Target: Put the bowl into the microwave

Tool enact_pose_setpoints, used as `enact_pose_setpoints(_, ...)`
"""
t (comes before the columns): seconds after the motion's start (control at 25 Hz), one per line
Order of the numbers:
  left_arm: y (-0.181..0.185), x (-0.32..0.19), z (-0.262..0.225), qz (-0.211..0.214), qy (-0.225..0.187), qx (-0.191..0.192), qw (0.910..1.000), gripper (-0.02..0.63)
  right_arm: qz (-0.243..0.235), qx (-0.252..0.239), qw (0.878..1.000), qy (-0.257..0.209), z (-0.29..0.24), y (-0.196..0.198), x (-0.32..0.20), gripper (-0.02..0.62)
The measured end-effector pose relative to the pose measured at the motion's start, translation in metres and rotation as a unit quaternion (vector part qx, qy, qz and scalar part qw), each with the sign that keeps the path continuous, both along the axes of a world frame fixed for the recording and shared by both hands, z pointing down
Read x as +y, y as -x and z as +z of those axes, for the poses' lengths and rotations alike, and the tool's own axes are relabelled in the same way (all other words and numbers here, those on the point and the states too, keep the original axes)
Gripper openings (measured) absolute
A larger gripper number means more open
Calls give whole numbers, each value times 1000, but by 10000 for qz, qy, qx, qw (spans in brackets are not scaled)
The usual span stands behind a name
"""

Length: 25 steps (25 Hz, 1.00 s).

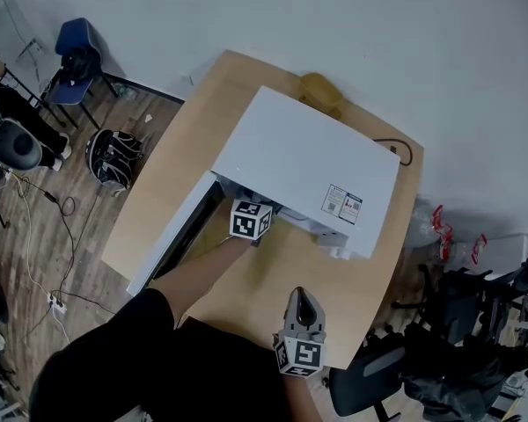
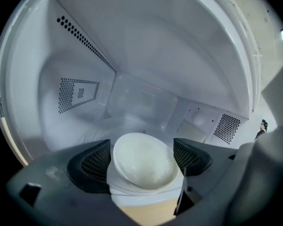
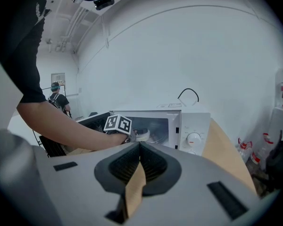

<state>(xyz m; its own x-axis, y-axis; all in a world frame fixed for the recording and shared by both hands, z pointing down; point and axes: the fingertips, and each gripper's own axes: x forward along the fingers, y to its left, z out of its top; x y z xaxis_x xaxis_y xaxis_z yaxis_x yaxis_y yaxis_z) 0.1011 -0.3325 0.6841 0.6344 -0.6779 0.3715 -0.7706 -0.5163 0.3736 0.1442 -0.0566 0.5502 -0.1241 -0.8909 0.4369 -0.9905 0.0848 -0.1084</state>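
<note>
White microwave sits on a light wood bench. A small printed label is stuck to its flat top, but the print is too small to read. The marker cube on the left tool carries black-and-white square codes and no text.

Left tool is clenched on the bowl, with a ribbed dark pad pressed to each side. The bowl is white, smooth, round and glossy inside. It sits at the mouth of the microwave cavity, and a strip of bench wood shows just below it.

Cavity walls are smooth white, with a perforated vent panel on the left wall and another low on the right. There is open space behind and above the bowl.

The door is swung wide to the left, out past the bench edge. The front panel has a round dial.

Right tool is closed on nothing — its pads meet at the tips. It hangs over bare wood near the front edge of the bench, well apart from the microwave.

A black cable loops behind the microwave — and a yellowish rounded thing sits at the back edge of the bench.
</note>
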Motion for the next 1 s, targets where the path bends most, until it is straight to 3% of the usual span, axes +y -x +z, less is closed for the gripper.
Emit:
enact_pose_setpoints(0.2,8,14,-6,35,-38,36,10000,383,-151,59,9999,23,1,11,2,60)
enact_pose_setpoints(0.56,11,38,16,205,227,-419,9987,383,-268,88,9996,30,1,26,6,60)
enact_pose_setpoints(0.76,2,38,23,463,152,-747,9960,382,-215,64,9997,86,6,23,5,60)
enact_pose_setpoints(1.0,-4,27,26,456,148,-856,9952,382,-127,-39,9999,91,7,22,-7,60)
